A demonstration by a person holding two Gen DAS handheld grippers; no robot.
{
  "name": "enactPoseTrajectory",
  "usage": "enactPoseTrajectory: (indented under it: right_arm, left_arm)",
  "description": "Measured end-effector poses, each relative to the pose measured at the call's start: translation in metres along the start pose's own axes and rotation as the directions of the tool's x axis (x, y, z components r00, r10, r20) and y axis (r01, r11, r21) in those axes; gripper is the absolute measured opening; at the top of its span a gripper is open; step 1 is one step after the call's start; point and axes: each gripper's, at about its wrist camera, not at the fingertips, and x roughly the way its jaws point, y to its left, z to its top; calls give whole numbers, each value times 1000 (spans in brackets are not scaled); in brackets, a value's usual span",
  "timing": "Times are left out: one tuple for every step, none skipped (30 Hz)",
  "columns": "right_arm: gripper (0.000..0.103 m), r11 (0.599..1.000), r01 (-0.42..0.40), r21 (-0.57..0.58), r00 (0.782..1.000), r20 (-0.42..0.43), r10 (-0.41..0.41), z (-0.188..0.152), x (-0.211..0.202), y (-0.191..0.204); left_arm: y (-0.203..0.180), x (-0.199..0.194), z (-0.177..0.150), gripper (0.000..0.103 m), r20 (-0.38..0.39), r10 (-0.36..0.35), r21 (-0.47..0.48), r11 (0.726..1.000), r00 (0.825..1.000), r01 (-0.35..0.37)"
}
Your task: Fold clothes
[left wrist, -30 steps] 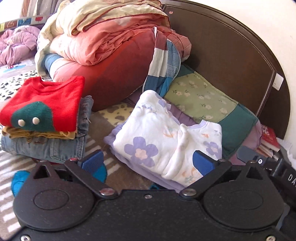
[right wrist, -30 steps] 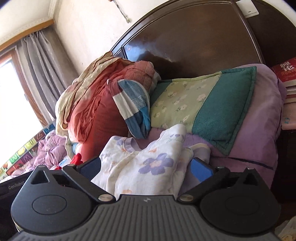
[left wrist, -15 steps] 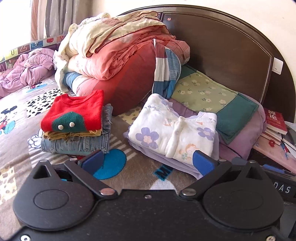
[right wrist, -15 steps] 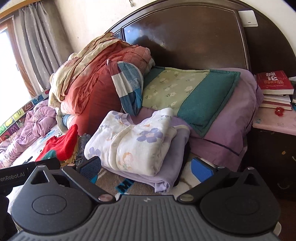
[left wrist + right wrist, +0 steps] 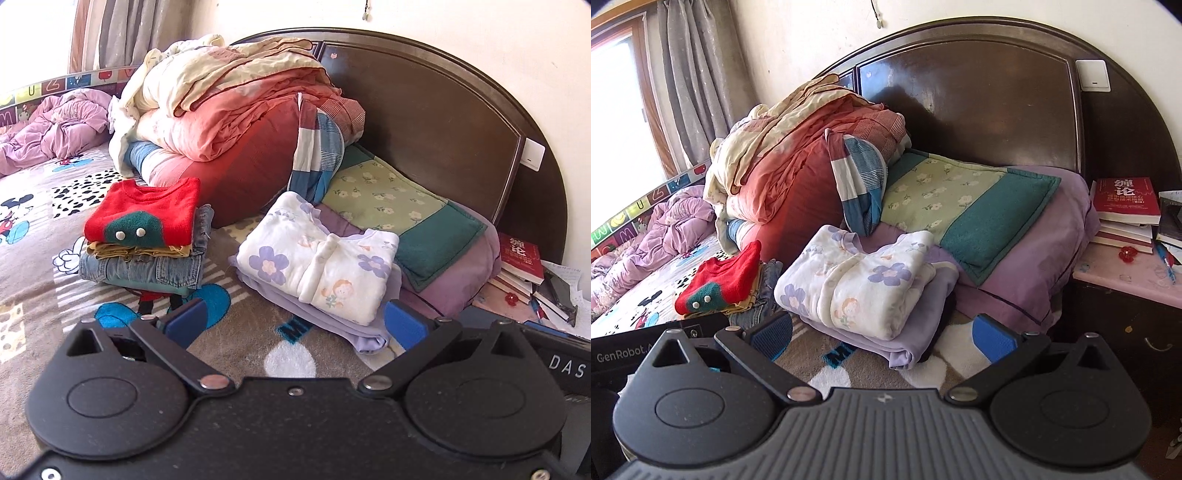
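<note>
Now both grippers have drawn back from the floral top (image 5: pixel 317 266), which a second ago filled the gap between their fingers. The left gripper (image 5: pixel 295 325) and right gripper (image 5: pixel 882 334) hang over the blanket (image 5: pixel 236 343) with jaws wide and nothing in them. The top lies folded on a lilac garment (image 5: pixel 347 330) near the head of the bed, its far edge against the pillow (image 5: pixel 399 206). Beside it, toward the middle of the bed and apart from it, stands a second stack with the red sweater (image 5: pixel 147 212) above jeans (image 5: pixel 144 267). The retreat suggests this piece is finished and released. A crumpled purple garment (image 5: pixel 55 125) at the bed's far edge looks unfolded, so it may be next.
</note>
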Motion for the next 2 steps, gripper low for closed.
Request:
enactPoseTrajectory:
  right_arm:
    - [103,1000,-2,-4,1000,-1,2,1,-3,0]
    - [103,1000,-2,-9,1000,-1,2,1,-5,0]
  left_arm:
    - [-1,-4,-2,103,11,3,7,1000,1000,-3]
    - [-2,-8,-3,103,17,6,11,1000,1000,-6]
